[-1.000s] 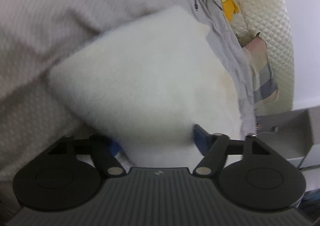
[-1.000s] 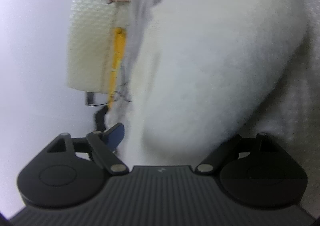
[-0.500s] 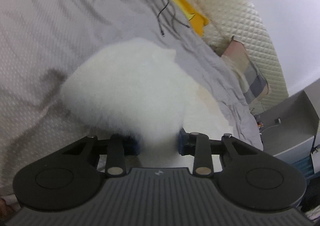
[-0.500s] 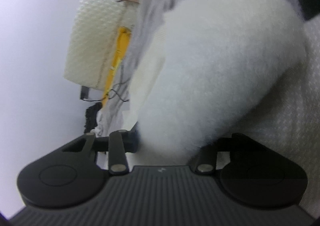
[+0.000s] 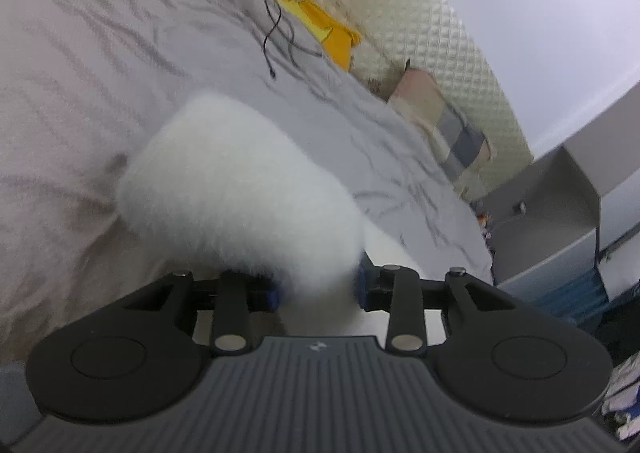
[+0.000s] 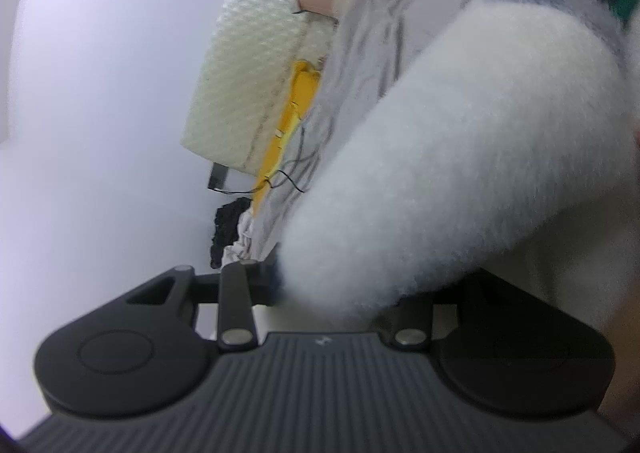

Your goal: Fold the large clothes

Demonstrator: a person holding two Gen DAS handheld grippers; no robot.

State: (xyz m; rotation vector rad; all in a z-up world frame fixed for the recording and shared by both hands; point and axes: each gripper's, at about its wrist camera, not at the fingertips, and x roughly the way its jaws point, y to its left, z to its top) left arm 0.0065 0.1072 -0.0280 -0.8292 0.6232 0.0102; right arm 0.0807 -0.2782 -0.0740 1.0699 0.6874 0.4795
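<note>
Two grippers each pinch a bit of the same fluffy white garment (image 5: 240, 189), and both have closed in since a second ago, when their jaws stood wide around the fluff. The left gripper (image 5: 318, 289) has its blue pads pressed into the fuzz, though its jaws are easing open a little right now, with the cloth still between them. The right gripper (image 6: 336, 285) squeezes a thick roll of the same garment, seen as a fat white tube (image 6: 480, 157) running away from it. Both hands have lifted, so the fluffy cloth now hangs up off the grey bedspread (image 5: 120, 53) instead of lying flat on it. I think this means the fold is starting: the held edge can be carried over the rest. There is plenty of soft bed to the left. On the far side, the quilted headboard (image 5: 420, 25), a yellow cloth (image 5: 320, 33) and a thin black cable (image 5: 276, 21) lie near the bed's edge, so the fold should stay away from them. A grey cabinet (image 5: 560, 213) stands past the bed's corner.
</note>
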